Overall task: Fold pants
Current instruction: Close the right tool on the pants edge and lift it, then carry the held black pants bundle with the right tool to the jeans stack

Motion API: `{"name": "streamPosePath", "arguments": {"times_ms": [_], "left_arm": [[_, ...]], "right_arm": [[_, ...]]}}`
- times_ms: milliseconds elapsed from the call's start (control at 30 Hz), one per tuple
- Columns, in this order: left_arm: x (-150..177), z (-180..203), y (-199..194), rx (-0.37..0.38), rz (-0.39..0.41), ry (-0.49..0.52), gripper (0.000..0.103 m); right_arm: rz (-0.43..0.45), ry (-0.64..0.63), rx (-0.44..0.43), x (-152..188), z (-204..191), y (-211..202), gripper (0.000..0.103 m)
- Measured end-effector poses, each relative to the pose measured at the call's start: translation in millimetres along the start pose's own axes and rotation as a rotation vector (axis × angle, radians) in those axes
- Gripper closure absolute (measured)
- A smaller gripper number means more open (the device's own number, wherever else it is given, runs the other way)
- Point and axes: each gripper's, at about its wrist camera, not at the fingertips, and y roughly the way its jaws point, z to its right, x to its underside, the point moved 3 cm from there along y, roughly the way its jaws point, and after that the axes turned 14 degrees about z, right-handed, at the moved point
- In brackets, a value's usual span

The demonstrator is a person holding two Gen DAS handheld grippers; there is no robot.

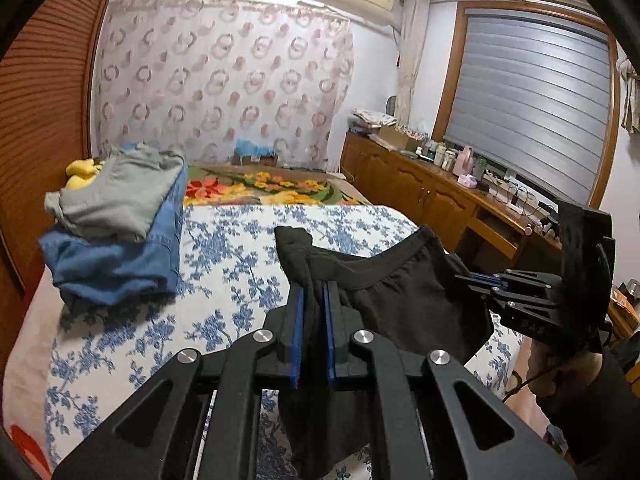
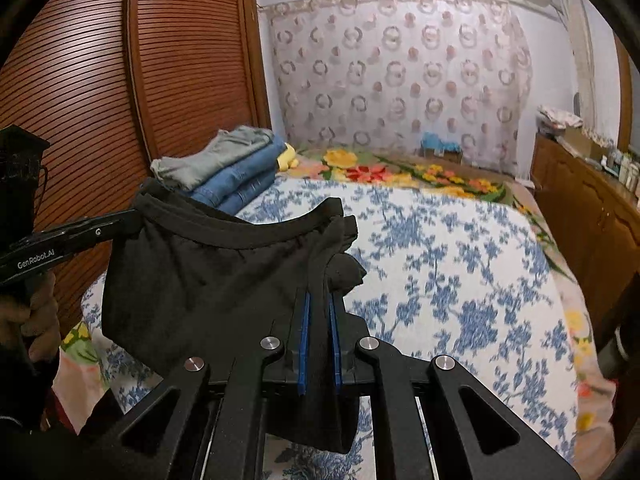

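Black pants (image 1: 404, 292) hang by the waistband above the bed, stretched between both grippers. My left gripper (image 1: 314, 292) is shut on the waistband's left corner, with cloth bunched between its blue pads. In the right wrist view the same black pants (image 2: 208, 276) sag to the left, and my right gripper (image 2: 320, 304) is shut on the other corner. The right gripper (image 1: 472, 278) also shows in the left wrist view, at the right. The left gripper (image 2: 128, 218) shows at the left of the right wrist view, held by a hand (image 2: 28, 320). The pant legs drop out of sight below.
The bed (image 2: 460, 264) has a blue-flowered white cover. A stack of folded grey and blue jeans (image 1: 116, 224) sits at its far left by a slatted wooden wardrobe (image 2: 80, 92). A wooden sideboard (image 1: 440, 192) with bottles runs along the right.
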Motion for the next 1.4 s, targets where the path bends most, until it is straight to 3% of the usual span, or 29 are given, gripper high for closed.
{"name": "streamPosePath", "arguments": {"times_ms": [533,1100,1400], "left_arm": [[-7.1,-11.2,-8.2,-0.030,0.036,0.002,0.093],[-40.7,-57.6,17.1,-0.119,0.070,-0.005,0.093],[-49.1,-82.8,36.0,-0.154,0.069,-0.007,0.093]], "right_arm": [[0.016,-0.075,-0.035,-19.5,-11.7,15.9,0.094],[0.035,-0.189,-0.104,-71.1,-11.5,96.6,0.094],[0.041,-0.219,-0.145,-81.7,-8.0,137.8,0.094]]}}
